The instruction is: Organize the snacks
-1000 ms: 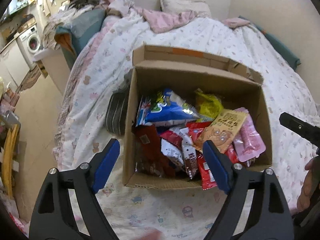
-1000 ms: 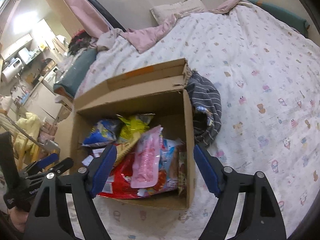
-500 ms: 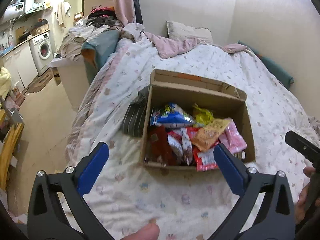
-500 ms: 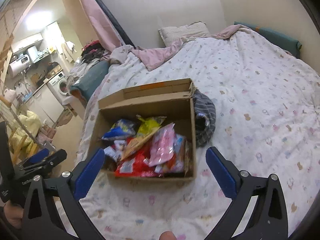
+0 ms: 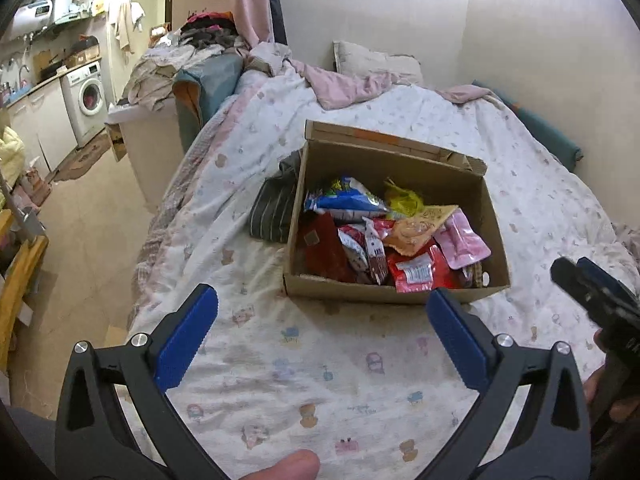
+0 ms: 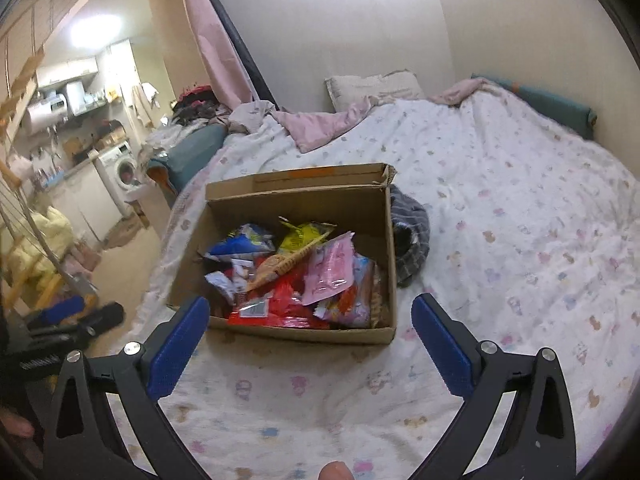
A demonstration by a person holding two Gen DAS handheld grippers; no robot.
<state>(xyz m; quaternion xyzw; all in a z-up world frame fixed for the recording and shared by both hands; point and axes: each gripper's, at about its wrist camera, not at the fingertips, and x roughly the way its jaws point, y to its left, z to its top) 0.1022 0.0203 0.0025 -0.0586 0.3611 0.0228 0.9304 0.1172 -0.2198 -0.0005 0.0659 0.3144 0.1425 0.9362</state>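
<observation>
An open brown cardboard box (image 5: 394,294) sits on the bed (image 5: 280,360), on a white quilt printed with small cartoon animals, and it is heaped with snack packets. In the left wrist view a blue and white crinkled bag (image 5: 344,200) lies at the far left of the heap, a yellow bag (image 5: 402,198) just beside it to the right, a tan pouch (image 5: 420,226) over the middle, a pale pink pouch (image 5: 464,240) at the right, and a dark red packet (image 5: 324,248) at the near left with a bright red packet (image 5: 416,274) near the front wall. The box's far flap stands folded back. A dark striped cloth (image 5: 276,208) is bunched against the left side of the box in that view.

The left gripper (image 5: 322,334) hangs above the quilt on the near side of the box, its blue-padded jaws spread wide with nothing between them. The right gripper (image 6: 310,340) is likewise short of the box, jaws spread wide and empty; in its view the box (image 6: 304,334) lies just beyond the fingers. Each gripper shows at the edge of the other's view, with part of a hand behind it.

A grey pillow (image 5: 376,62) and a rumpled pink blanket (image 5: 348,88) lie at the far end of the bed. Off to the left, a white washing machine (image 5: 86,98) stands in the kitchen area.
</observation>
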